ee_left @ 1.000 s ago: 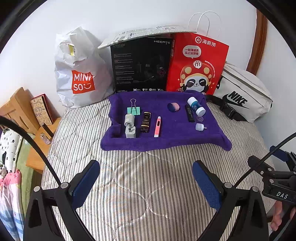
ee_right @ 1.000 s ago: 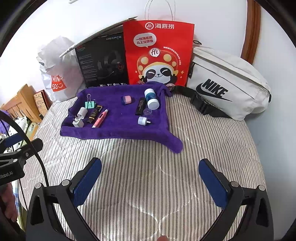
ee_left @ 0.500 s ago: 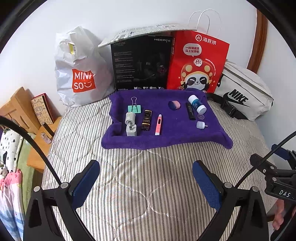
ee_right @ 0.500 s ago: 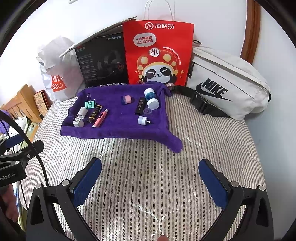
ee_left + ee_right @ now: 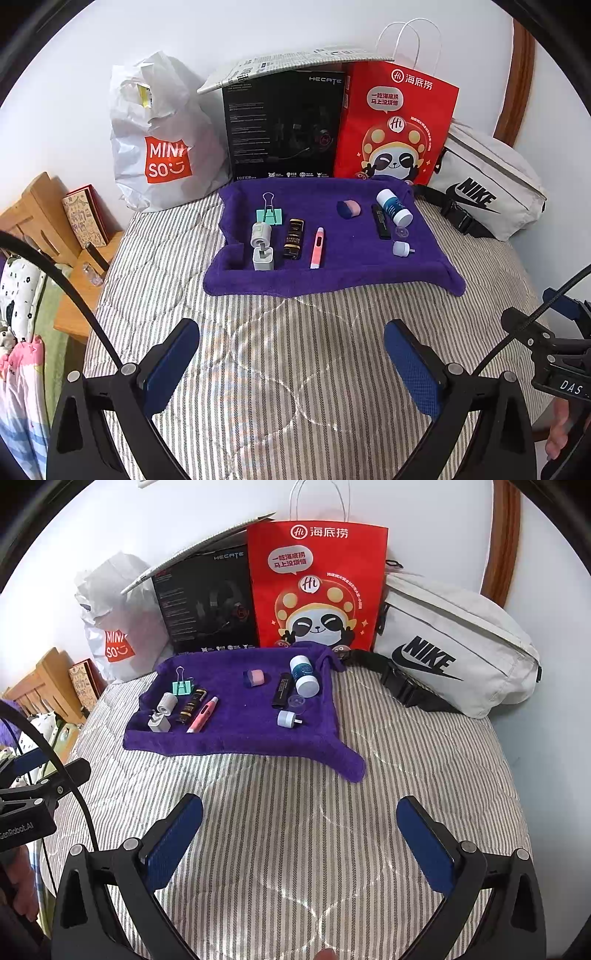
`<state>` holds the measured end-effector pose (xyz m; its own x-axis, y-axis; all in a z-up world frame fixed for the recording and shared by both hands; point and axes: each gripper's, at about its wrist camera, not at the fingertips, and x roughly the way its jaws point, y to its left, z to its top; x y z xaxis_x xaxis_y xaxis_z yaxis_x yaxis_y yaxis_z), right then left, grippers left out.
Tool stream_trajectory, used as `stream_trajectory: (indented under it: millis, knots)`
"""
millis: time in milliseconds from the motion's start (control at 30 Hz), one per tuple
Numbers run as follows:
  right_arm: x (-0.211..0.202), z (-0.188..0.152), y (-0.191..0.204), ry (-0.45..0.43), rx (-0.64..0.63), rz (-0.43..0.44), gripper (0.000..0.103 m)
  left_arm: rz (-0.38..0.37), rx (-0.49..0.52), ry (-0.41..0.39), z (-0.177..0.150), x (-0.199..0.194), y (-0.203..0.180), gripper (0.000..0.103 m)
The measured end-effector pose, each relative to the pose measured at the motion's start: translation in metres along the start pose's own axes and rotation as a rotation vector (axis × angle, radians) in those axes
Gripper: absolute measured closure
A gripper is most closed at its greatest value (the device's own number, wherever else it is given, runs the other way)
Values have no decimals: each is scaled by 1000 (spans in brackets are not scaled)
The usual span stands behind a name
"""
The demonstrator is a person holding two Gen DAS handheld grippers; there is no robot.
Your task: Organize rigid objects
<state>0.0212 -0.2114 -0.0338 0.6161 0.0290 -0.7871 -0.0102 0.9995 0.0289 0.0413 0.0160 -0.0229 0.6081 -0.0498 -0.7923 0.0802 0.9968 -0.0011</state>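
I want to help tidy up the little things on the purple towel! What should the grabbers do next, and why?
Probably reach the left gripper forward toward the pink pen. Both grippers are open and empty, hanging over the striped bedspread short of the purple towel, so nothing is picked up yet. The pen lies apart from its neighbours near the towel's front edge, an easy first grab.

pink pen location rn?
Both wrist views show the pink pen lying on the purple towel, in its left group near the front edge, just right of the black-and-gold tube.
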Motion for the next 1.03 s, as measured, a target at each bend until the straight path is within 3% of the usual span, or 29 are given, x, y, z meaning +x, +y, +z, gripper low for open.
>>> stream_trajectory:
  millis: [1033]
  knots:
    - [1, -1, -1, 1, 2, -4, 0, 20, 32, -21, 0, 0, 0, 1]
